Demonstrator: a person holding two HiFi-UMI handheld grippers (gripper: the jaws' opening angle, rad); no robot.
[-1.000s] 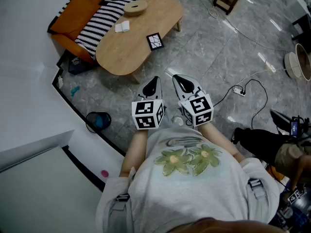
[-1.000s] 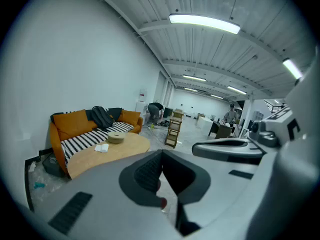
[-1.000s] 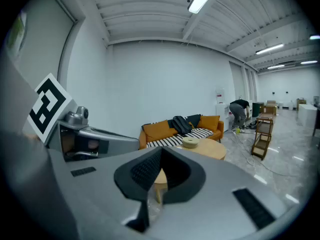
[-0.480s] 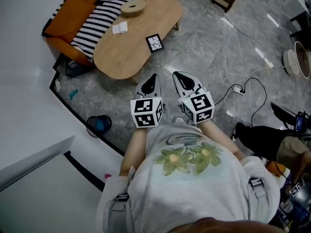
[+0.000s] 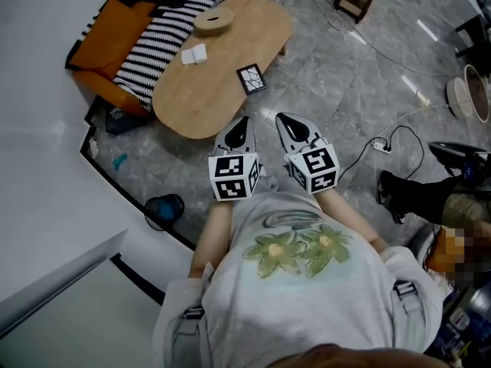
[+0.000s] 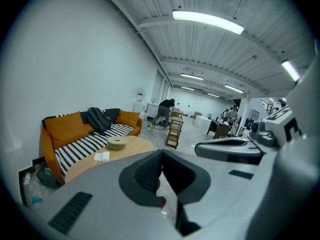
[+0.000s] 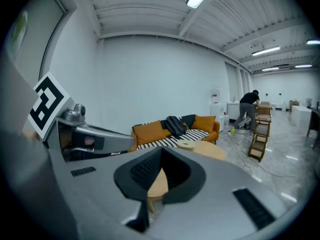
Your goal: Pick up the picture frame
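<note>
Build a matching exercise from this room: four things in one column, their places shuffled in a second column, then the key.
Things
1. picture frame
2. round wooden disc
3. dark bin
4. power strip

Places
A. on the floor, close to the white wall
B. at the far end of the table, by the striped sofa
C. on the floor at the right, with a black cable looping from it
D. flat on the table, near its right-hand edge

Pairs: 1-D, 2-B, 3-A, 4-C
</note>
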